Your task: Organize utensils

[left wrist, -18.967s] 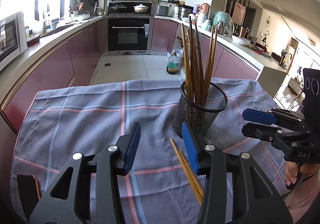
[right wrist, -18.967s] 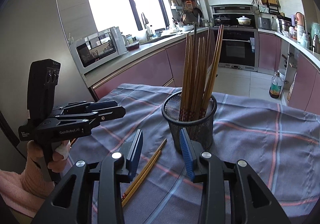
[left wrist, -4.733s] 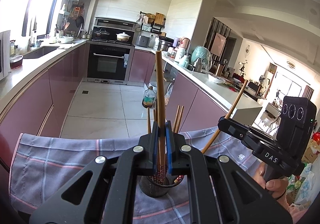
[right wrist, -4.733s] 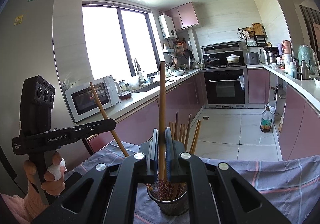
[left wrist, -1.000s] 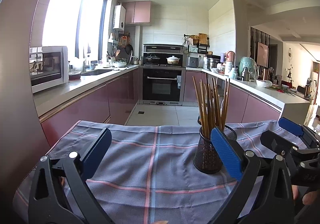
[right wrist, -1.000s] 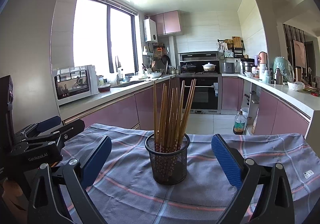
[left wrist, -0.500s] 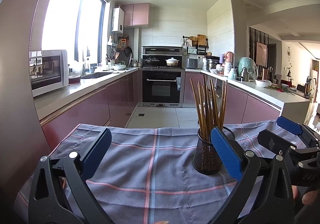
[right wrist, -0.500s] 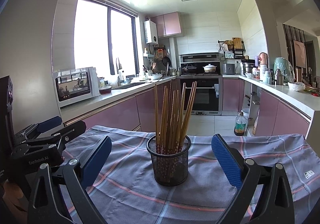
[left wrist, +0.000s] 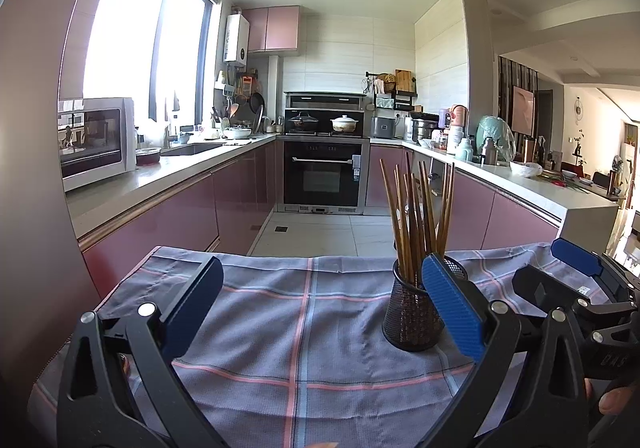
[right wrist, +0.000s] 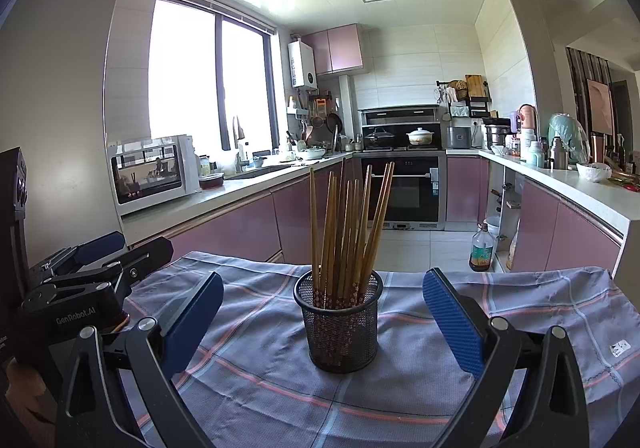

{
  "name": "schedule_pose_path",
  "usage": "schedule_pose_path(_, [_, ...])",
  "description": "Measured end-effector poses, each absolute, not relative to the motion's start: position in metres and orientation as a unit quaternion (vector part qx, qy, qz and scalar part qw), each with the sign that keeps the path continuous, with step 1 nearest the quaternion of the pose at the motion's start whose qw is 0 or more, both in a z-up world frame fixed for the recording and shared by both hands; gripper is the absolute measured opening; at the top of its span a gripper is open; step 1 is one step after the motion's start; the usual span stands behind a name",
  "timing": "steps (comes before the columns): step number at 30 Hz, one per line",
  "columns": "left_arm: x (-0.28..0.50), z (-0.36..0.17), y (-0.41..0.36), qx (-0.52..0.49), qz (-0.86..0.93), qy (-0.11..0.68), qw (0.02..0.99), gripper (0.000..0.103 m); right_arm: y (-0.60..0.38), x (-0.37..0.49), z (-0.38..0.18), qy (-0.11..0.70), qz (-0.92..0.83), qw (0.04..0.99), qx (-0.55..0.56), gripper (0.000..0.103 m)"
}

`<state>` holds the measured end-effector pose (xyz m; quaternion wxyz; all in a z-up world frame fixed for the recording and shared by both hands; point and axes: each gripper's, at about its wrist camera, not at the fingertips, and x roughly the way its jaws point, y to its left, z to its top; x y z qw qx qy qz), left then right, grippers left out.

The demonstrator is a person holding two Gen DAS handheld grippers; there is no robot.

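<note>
A black mesh cup [right wrist: 338, 322] stands upright on the checked blue cloth [right wrist: 400, 400], holding several wooden chopsticks [right wrist: 344, 232]. In the left wrist view the same cup [left wrist: 410, 318] with its chopsticks [left wrist: 416, 216] sits right of centre. My left gripper [left wrist: 322, 308] is wide open and holds nothing; the cup lies just beyond its right finger. My right gripper [right wrist: 322, 308] is wide open too, the cup standing ahead between its fingers, untouched. Each gripper shows in the other's view: the left gripper [right wrist: 100, 252] at the left edge, the right gripper [left wrist: 568, 268] at the right edge.
The cloth [left wrist: 300, 328] covers a table whose far edge drops to the tiled kitchen floor [left wrist: 320, 232]. Pink cabinets and counters run along both sides, with a microwave [right wrist: 154, 172], an oven [left wrist: 324, 176] and a bottle on the floor [right wrist: 480, 252]. A hand [left wrist: 612, 400] grips the right tool.
Both grippers have drawn back slightly from the cup and stay wide open. A few seconds earlier each was shut on a chopstick above the cup; those chopsticks now stand in it.
</note>
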<state>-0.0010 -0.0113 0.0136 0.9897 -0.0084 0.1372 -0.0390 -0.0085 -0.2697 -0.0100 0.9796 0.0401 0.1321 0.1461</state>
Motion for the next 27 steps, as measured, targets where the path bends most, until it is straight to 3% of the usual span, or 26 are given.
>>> schedule_pose_path(27, [-0.0036,0.0149,-0.0152,-0.014,-0.035,0.124,0.992,0.098,-0.2705,-0.0112,-0.0085,0.111,0.144,0.982,0.048,0.097])
